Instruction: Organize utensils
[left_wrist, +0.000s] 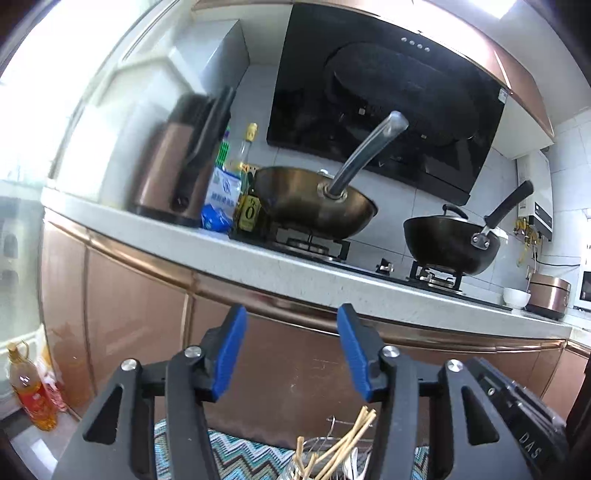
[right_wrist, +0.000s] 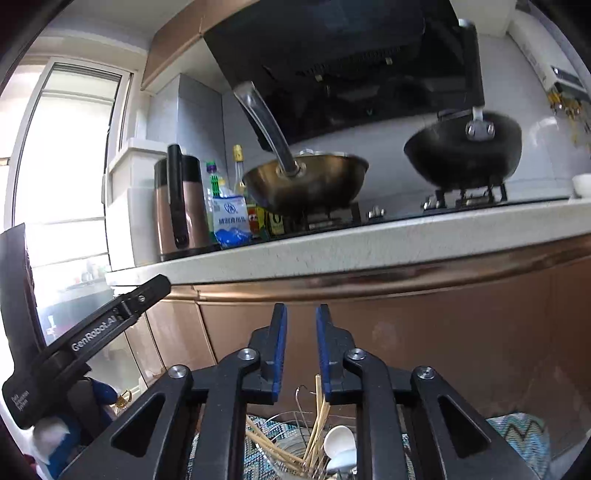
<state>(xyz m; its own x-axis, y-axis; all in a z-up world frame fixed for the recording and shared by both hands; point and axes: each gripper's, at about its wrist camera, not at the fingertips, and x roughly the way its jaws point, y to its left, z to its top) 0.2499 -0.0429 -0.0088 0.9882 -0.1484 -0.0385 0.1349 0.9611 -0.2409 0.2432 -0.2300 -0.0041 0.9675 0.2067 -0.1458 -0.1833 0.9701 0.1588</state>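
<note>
Both tools empty and raised, aimed level at the copper cabinet fronts below the kitchen tabletop (right_wrist: 332, 243). Left tool (left_wrist: 291, 354): blue pads parted wide, nothing between them. Right tool (right_wrist: 301, 354): pads only a narrow gap apart, nothing in it; not gripping. The utensils sit low in both views, beneath the fingers: a wire holder (right_wrist: 291, 435) standing on a zigzag-patterned mat (left_wrist: 236, 454), with a splayed bunch of bamboo chopsticks (right_wrist: 317, 424) upright in it and white ceramic spoons (right_wrist: 338, 443) beside them in the same holder. Chopsticks lean at mixed angles, not bundled. On the tabletop behind: brass-coloured wok (left_wrist: 314, 203) and black wok (left_wrist: 450, 240) on the hob, kettle (left_wrist: 166, 177), salt bag (left_wrist: 221, 199), oil bottles; none in play. Reading: a between-grasps moment, the hands apparently clear of the holder after a placement or release. Whether loose utensils remain elsewhere is not visible. Next move likely calls for locating the next piece, descending, and closing on a slim handle squarely; thin chopsticks may slip or roll.
</note>
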